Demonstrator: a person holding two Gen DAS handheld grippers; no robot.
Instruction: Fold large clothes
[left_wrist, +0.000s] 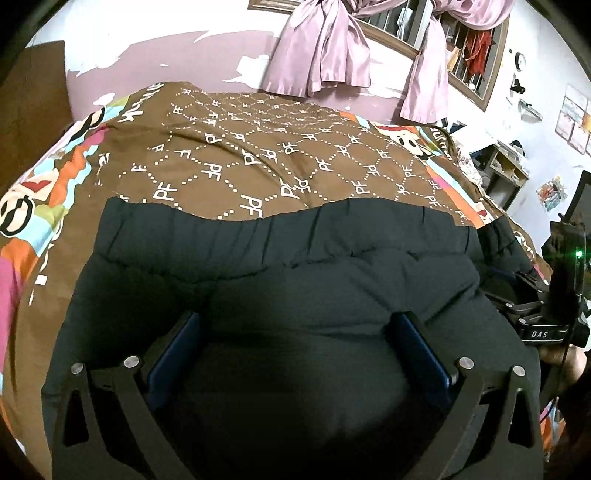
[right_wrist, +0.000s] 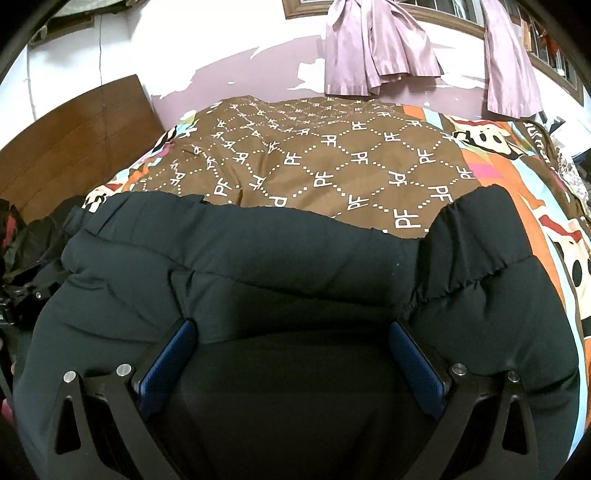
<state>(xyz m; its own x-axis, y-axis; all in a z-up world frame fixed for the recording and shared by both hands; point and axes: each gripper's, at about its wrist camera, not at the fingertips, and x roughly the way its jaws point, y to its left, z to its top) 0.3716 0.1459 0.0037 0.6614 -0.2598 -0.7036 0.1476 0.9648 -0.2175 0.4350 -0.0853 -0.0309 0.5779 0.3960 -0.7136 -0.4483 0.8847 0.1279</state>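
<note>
A large black garment (left_wrist: 280, 266) with a gathered elastic waistband (left_wrist: 229, 229) lies folded on the bed. My left gripper (left_wrist: 297, 334) hovers just over its near part, open, blue pads (left_wrist: 177, 347) wide apart and nothing pinched between them. In the right wrist view the same garment (right_wrist: 295, 258) fills the lower half, its waistband (right_wrist: 461, 221) rising at the right. My right gripper (right_wrist: 291, 341) is open above the cloth too, blue pads (right_wrist: 170, 358) spread. The right gripper's body (left_wrist: 546, 325) shows at the left view's right edge.
The bed carries a brown sheet (left_wrist: 258, 147) with white PF lettering and colourful cartoon borders. A wooden headboard (right_wrist: 74, 136) stands at the left. Pink curtains (left_wrist: 325, 48) hang on the far wall below a barred window. Shelves and clutter (left_wrist: 506, 166) sit at the right.
</note>
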